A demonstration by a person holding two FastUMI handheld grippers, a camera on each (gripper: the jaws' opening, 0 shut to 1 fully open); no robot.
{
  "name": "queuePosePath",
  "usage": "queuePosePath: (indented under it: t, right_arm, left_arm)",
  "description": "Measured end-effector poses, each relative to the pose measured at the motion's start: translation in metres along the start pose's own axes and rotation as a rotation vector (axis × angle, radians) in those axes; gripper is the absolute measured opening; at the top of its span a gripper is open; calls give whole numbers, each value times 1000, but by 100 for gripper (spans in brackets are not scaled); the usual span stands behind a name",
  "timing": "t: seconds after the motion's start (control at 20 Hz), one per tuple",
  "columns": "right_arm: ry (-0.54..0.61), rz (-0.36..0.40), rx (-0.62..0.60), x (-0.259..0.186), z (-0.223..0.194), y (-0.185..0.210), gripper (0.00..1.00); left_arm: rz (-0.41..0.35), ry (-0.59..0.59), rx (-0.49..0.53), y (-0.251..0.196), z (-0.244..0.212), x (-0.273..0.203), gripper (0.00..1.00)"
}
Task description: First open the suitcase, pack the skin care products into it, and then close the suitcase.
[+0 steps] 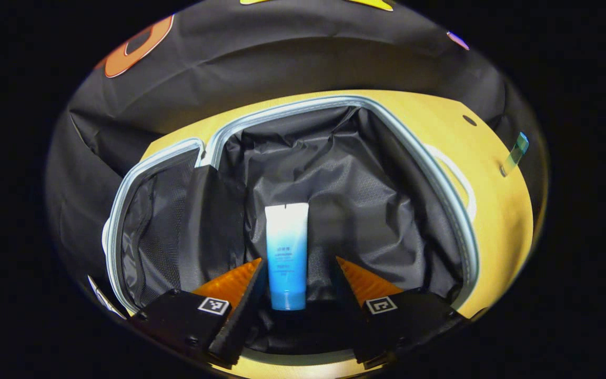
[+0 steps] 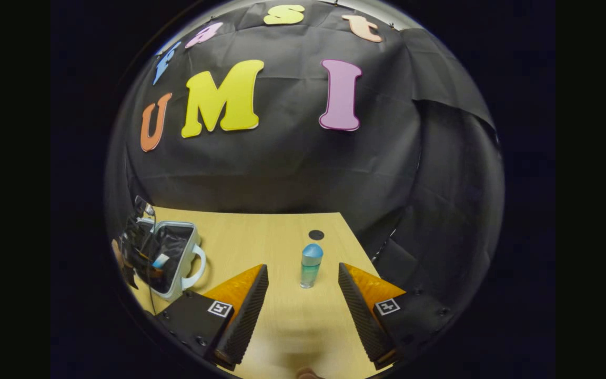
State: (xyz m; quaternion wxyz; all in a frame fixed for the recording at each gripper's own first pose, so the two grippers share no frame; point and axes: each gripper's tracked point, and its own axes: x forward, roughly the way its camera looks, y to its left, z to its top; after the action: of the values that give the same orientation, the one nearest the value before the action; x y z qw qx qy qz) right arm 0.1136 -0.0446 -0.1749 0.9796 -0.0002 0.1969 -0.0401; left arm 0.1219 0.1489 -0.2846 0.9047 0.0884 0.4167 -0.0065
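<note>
Over the open suitcase (image 1: 440,173) my left gripper (image 1: 298,279) has its jaws spread wide either side of the blue tube (image 1: 286,252), which lies on the dark lining with its long axis pointing straight away from me, neither pad pressing it. Near the surface's far right corner the teal bottle (image 2: 311,265) stands upright dead ahead of my right gripper (image 2: 303,287), jaws wide and empty, so that hand's closer for the next grab, I reckon.

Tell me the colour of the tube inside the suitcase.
The tube fades from white at one end to blue at its cap; clearest in the left gripper view.
</note>
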Motion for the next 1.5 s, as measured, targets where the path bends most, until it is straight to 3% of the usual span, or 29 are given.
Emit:
queuePosePath:
  t: [0.05,0.1,0.3,0.5,0.7,0.85,0.9,1.15,1.5]
  right_arm:
    - [4,12,3,7,-3,-2,79]
    - [5,18,1,17,-5,-4,80]
    - [83,49,29,60,-31,-12,80]
    - [167,43,71,116,-60,-24,81]
    - [185,47,69,158,-75,-25,81]
    - [189,58,67,173,-79,-17,78]
    - [182,56,65,176,-78,-17,78]
    - [177,73,48,170,-78,-5,47]
    - [163,90,24,122,-56,5,44]
  left_arm:
    - [12,-40,-14,0,7,-10,85]
    - [26,-85,-27,1,15,-20,78]
    - [-8,-322,-29,-17,52,-80,80]
    - [-11,-440,-39,-33,57,-139,83]
    - [-9,-455,-94,-43,39,-173,92]
    - [-5,-450,-152,-42,23,-187,88]
    - [0,-447,-161,-39,18,-189,93]
    - [16,-439,-186,-25,3,-191,93]
    - [17,-458,-161,-2,-1,-193,93]
